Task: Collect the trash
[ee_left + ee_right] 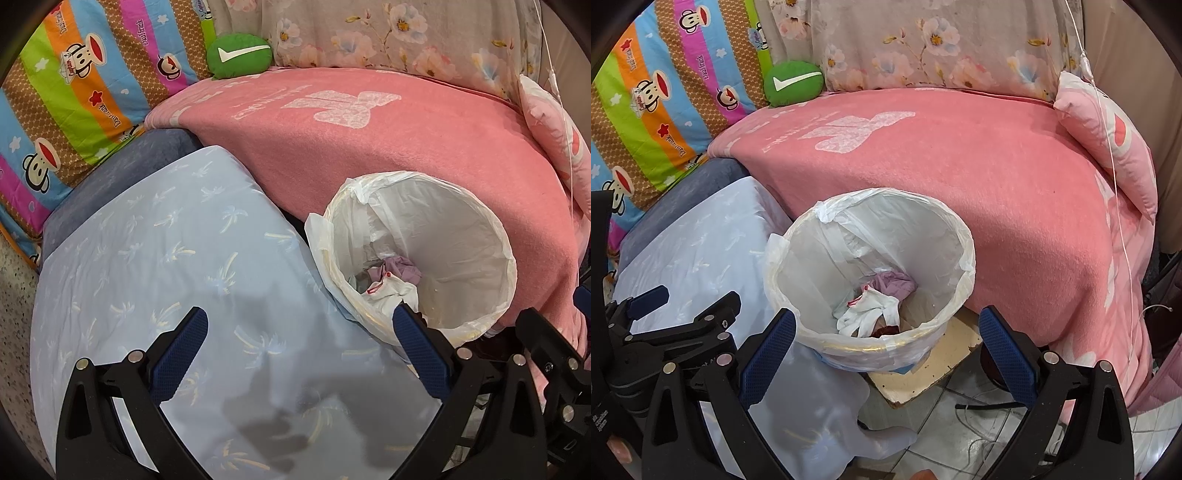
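Observation:
A white bin (964, 254) lined with a white plastic bag stands beside the bed; it also shows in the left wrist view (509, 258). Crumpled white and purple trash (879, 306) lies at its bottom and shows in the left wrist view (391, 277). My right gripper (886, 343) is open and empty, its fingers straddling the bin's near rim from above. My left gripper (301, 347) is open and empty over a light blue palm-print pillow (166, 258), just left of the bin. The left gripper also shows at the left edge of the right wrist view (687, 299).
A pink blanket (960, 166) covers the bed behind the bin. A green cushion (794, 83), a striped cartoon quilt (74, 92), a floral pillow (923, 40) and a pink pillow (1108, 136) lie around. A board (931, 365) and cables (990, 406) lie on the tiled floor.

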`<state>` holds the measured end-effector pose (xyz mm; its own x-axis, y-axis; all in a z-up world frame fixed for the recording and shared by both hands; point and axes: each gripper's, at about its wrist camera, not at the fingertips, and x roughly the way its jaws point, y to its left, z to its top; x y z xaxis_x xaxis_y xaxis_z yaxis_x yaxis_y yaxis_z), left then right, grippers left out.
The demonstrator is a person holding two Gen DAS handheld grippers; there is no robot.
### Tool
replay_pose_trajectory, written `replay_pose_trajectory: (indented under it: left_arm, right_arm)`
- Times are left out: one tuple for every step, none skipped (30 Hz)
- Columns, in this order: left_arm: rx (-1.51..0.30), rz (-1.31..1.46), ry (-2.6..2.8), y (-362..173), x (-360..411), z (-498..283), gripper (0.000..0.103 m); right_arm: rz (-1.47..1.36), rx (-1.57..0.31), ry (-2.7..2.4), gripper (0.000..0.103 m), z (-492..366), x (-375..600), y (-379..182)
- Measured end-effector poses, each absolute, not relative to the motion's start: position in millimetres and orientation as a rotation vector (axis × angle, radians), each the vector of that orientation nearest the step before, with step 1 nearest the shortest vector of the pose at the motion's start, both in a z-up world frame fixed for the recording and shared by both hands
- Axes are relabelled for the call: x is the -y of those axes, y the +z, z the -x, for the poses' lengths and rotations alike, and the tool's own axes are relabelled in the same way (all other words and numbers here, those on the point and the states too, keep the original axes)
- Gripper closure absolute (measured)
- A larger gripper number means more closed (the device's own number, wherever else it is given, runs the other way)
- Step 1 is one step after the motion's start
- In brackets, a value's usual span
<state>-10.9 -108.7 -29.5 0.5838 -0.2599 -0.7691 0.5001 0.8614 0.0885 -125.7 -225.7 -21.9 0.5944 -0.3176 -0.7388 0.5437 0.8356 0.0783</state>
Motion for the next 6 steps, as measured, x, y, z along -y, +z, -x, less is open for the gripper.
replay_pose_trajectory:
  left_arm:
    - [-0.84, -0.307, -0.451, -29.4, 107.7, 10.8, 0.007]
    - [-0.84, -0.302, -0.452, -29.1, 106.6, 10.9, 0.007]
    - [-0.839, -0.299, -0.454, -28.9, 105.8, 11.2, 0.007]
    - [-0.837, -0.301, -0.455, -28.8, 105.5, 12.2, 0.007]
    - [-0.835, -0.304, -0.457, -28.5, 104.9, 11.8, 0.007]
    - [-0.833, -0.307, -0.459, -28.5, 104.7, 12.6, 0.007]
  right_arm:
    - [-0.311, -0.788, -0.51, 0.006, 125.7, 225.4, -21.7]
    - [-0.312, -0.788, -0.51, 0.006, 125.9, 225.0, -21.5]
    - [-0.313, -0.787, -0.51, 0.006, 125.9, 224.8, -21.7]
    - [-0.312, -0.787, -0.51, 0.006, 125.8, 224.5, -21.6]
    - [-0.31, -0.787, -0.51, 0.006, 125.9, 224.8, -21.9]
    - [-0.31, -0.787, -0.51, 0.006, 125.9, 224.6, -21.8]
